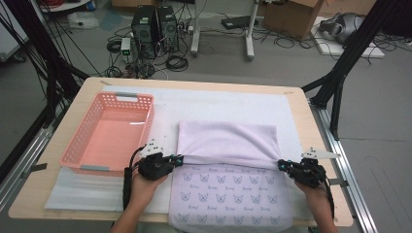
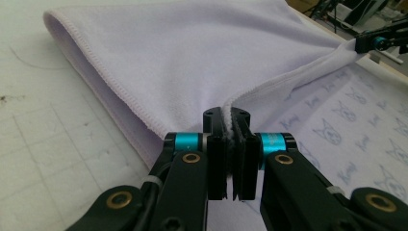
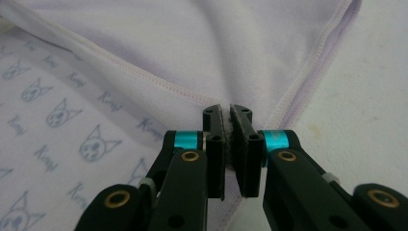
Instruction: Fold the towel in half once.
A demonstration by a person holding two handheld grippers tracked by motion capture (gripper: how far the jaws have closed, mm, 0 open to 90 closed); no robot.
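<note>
- a lab or robotics workspace, not a home.
- two black computer towers [image 1: 155, 28] stand on the grey floor beyond the bench [image 1: 296, 104], amid loose cables [image 1: 177, 62].
- black frame struts [image 1: 346, 58] flank the bench left and right.
- a cardboard box [image 1: 291, 15] sits far right.

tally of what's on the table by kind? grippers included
Grippers: 2, the left gripper and the right gripper, each shut on the towel's edge
Towel: 1, lilac towel, folded back over its cat-print side
Basket: 1, pink basket, empty
White mat: 1, white mat under everything
Total: 5
</note>
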